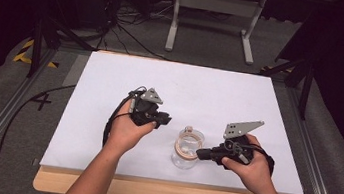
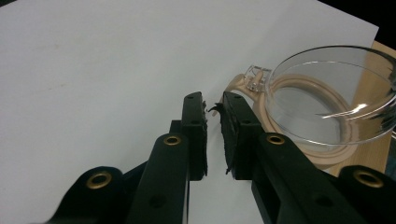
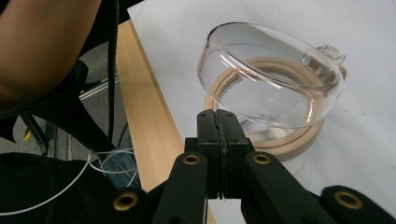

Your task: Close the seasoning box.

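While both hands hovered low over the white tabletop (image 1: 112, 79), the clear glass jar (image 1: 186, 152) stood near the front edge, at about five o'clock from the sheet's centre, its beige ring-shaped lid seal (image 1: 189, 145) resting on top by a small clasp. Left gripper (image 1: 161, 120) sat at roughly ten o'clock from the jar, close but apart from it, and its fingers (image 2: 195, 126) stood a narrow crack apart with nothing between them. In the left gripper view the jar's rim lay at two o'clock from those tips. Right gripper (image 1: 202, 154) came in from three o'clock, its tips right at the jar's side. Its fingers (image 3: 209, 135) were pressed flat together, empty, with the jar at twelve o'clock just beyond them.
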Available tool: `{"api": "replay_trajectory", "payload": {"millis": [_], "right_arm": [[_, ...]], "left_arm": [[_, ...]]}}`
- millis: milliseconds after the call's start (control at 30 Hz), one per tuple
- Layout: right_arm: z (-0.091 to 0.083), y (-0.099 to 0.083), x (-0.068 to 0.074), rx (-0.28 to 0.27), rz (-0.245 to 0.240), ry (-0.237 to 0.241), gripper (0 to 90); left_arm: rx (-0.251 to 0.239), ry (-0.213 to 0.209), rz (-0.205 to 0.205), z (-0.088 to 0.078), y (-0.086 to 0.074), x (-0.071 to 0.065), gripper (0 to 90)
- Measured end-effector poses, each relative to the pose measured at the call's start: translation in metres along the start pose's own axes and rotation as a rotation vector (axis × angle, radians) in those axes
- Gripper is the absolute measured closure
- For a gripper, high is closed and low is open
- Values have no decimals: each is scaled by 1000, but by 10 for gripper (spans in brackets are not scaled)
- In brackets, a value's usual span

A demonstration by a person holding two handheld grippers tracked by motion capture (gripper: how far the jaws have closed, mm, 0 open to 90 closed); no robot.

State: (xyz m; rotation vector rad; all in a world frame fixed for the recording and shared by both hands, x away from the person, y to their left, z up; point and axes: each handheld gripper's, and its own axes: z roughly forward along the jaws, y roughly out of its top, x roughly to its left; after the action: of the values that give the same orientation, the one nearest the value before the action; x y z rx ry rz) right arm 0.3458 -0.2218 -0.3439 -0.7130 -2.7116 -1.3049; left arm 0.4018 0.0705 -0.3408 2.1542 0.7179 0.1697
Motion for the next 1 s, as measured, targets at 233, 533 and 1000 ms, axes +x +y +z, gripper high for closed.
{"api": "replay_trajectory", "payload": {"millis": [233, 533, 1000], "right_arm": [[3, -1, 1, 45, 1, -1, 900], [5, -2, 1, 79, 8, 0, 900], [-12, 0, -5, 1, 5, -44, 844]], "left_arm": [[47, -2, 4, 0, -1, 1, 791], [83, -14, 2, 2, -3, 3, 781], [50, -13, -32, -8, -7, 6, 682]]}}
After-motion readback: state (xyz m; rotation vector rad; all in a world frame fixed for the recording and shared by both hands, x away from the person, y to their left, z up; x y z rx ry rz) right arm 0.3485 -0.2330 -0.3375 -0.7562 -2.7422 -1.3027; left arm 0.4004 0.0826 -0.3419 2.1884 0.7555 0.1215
